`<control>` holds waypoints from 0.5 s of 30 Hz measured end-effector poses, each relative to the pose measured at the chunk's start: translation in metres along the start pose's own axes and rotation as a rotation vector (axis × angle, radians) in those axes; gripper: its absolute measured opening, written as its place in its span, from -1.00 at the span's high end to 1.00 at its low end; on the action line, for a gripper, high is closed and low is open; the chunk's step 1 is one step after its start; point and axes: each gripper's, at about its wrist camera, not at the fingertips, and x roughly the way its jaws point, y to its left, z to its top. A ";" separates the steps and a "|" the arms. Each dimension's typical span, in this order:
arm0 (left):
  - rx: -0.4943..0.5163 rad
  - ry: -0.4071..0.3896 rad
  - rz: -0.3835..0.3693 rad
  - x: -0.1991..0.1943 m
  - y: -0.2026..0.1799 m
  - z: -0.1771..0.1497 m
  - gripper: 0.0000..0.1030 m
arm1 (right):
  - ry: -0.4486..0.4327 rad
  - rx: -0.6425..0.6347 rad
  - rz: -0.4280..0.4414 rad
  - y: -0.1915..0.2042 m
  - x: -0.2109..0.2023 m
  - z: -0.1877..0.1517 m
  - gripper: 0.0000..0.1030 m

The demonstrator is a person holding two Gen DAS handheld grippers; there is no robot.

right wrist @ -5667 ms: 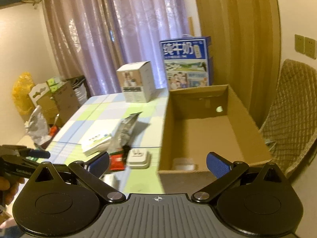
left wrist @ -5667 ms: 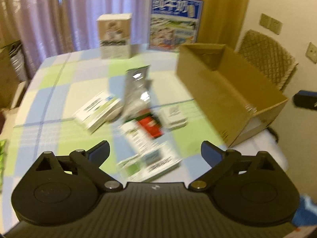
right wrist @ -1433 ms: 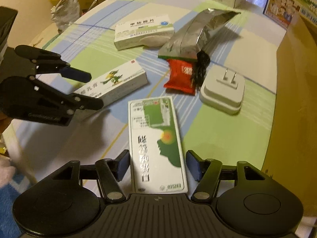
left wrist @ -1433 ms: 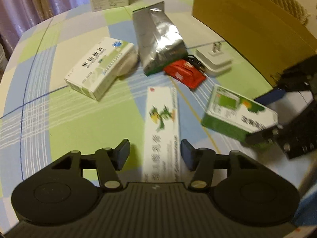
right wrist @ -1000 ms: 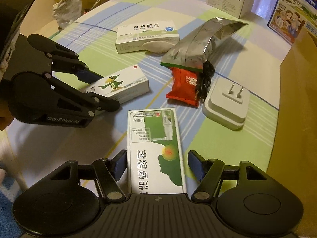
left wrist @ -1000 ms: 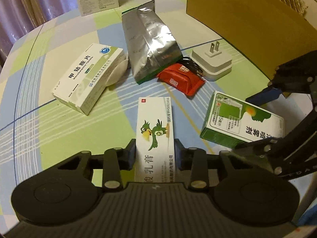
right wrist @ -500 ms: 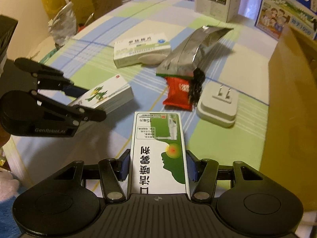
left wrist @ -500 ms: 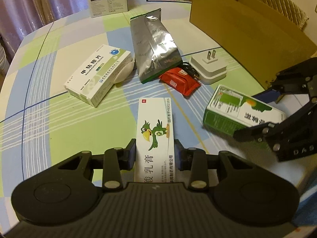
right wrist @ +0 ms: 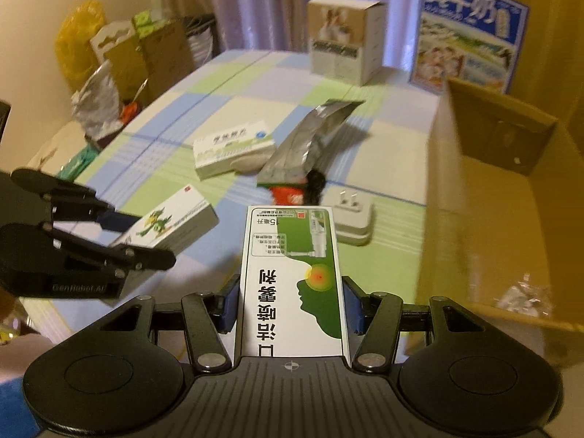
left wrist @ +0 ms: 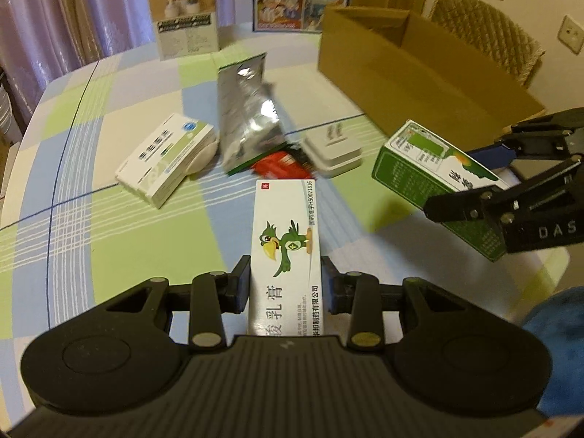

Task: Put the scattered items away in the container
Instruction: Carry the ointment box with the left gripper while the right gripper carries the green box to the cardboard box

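Two boxes are in hand at once, one to each gripper. The left gripper (left wrist: 285, 288) has its jaws pressed against the long sides of the parrot box (left wrist: 285, 241), gripping the near end so the rest juts forward, clear of the tabletop (left wrist: 109, 226). The right gripper (right wrist: 290, 304) clamps the green spray box (right wrist: 292, 284) the same way, at its near end, printed face up. Held by the narrow width, each box probably sits steady between the pads and can be tipped end-first into the cardboard container (right wrist: 485, 197), which stands open at the right edge of the tabletop, just beside the right gripper.

Beyond the grippers, items not yet tidied lie together mid-table: a white medicine box (left wrist: 166, 158), a silver foil pouch (left wrist: 248, 116), a red packet (left wrist: 281, 168) partly under the pouch, and a white plug adapter (left wrist: 334, 148).

The left wrist view shows the spray box from the side, raised and tilted above its own shadow, so it is plainly off the cloth; it also shows the container's outer wall. The right wrist view alone looks into the container, where something small and crinkly (right wrist: 522, 294) lies on the floor, too blurred to name, and shows the parrot box lifted beside the left gripper's linkage.
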 end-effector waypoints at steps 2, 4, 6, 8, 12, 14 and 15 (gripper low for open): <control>0.001 -0.013 -0.011 -0.007 -0.010 0.004 0.37 | -0.022 0.012 -0.017 -0.004 -0.013 0.001 -0.02; 0.006 -0.026 -0.020 -0.013 -0.021 0.009 0.37 | -0.042 0.028 -0.032 -0.010 -0.027 0.001 -0.02; 0.015 -0.038 -0.028 -0.018 -0.033 0.014 0.37 | -0.061 0.039 -0.050 -0.017 -0.041 0.000 -0.02; 0.026 -0.050 -0.040 -0.022 -0.045 0.021 0.37 | -0.077 0.047 -0.069 -0.025 -0.054 -0.001 -0.02; 0.043 -0.071 -0.066 -0.027 -0.070 0.036 0.37 | -0.104 0.075 -0.099 -0.041 -0.077 -0.005 -0.02; 0.056 -0.079 -0.076 -0.028 -0.082 0.042 0.37 | -0.115 0.086 -0.113 -0.050 -0.088 -0.007 -0.02; 0.060 -0.083 -0.082 -0.028 -0.087 0.045 0.37 | -0.119 0.091 -0.119 -0.054 -0.092 -0.008 -0.02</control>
